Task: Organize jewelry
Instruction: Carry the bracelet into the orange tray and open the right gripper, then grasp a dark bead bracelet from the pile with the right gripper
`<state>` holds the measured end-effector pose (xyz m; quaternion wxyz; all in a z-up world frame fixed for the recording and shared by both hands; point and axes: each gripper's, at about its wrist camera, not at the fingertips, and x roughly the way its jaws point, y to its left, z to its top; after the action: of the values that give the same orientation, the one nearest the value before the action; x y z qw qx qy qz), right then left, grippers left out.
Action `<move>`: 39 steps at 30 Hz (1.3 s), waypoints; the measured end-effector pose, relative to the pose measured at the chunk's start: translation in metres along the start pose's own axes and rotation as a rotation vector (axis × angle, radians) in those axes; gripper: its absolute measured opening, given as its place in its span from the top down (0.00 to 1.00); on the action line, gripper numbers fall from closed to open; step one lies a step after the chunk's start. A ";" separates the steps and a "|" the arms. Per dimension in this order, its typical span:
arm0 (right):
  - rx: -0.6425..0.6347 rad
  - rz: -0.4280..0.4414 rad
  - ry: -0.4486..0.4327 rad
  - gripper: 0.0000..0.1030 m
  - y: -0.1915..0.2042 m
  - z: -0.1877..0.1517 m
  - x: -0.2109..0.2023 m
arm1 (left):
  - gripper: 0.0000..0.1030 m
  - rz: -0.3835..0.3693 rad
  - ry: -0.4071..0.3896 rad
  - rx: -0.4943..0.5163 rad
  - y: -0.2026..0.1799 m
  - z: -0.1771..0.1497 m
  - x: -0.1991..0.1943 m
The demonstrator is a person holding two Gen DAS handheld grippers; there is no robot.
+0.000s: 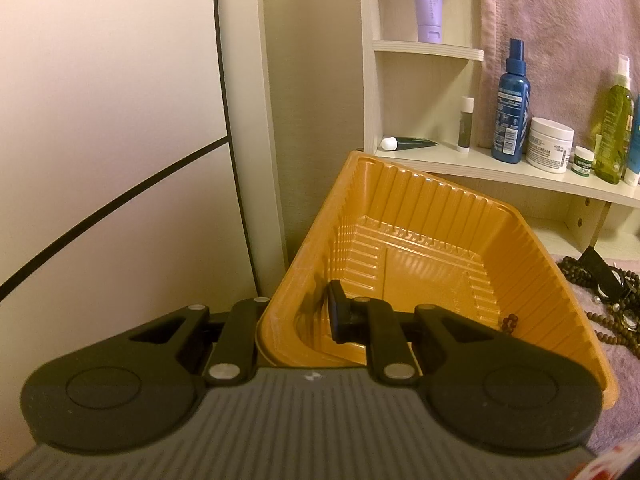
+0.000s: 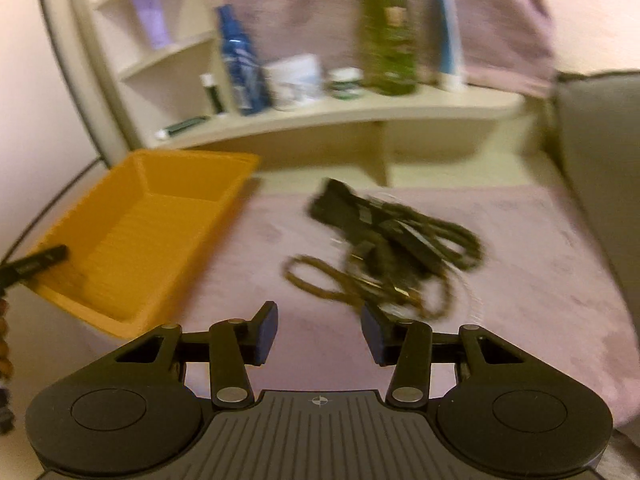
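Observation:
An orange plastic tray (image 1: pixel 420 216) stands tilted, its near left wall pinched by my left gripper (image 1: pixel 304 320), one finger inside and one hidden outside. A few brown beads (image 1: pixel 510 323) show at the tray's right rim. The same tray (image 2: pixel 132 236) is at the left in the right wrist view, where a dark finger (image 2: pixel 36 264) grips its edge. A blurred tangle of bead necklaces and dark jewelry (image 2: pixel 392 252) lies on the pink cloth (image 2: pixel 520 280). My right gripper (image 2: pixel 319 332) is open and empty just in front of the tangle.
A cream shelf unit (image 1: pixel 480 168) stands behind with a blue spray bottle (image 1: pixel 512 100), white jar (image 1: pixel 550 144), green bottle (image 1: pixel 614 132) and a purple tube (image 1: pixel 428 0). More beads (image 1: pixel 600 292) lie right of the tray. A grey cushion (image 2: pixel 600 160) is at the right.

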<state>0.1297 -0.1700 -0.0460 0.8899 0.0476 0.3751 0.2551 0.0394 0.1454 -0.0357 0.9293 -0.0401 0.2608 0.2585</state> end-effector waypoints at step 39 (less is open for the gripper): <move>-0.224 -0.102 -0.080 0.72 -0.007 0.008 0.026 | 0.84 0.018 0.008 0.007 -0.002 0.000 0.005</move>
<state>0.1538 -0.1626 -0.0593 0.9157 -0.0613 0.3106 0.2476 0.0438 0.1459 -0.0378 0.9259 -0.0358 0.2659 0.2658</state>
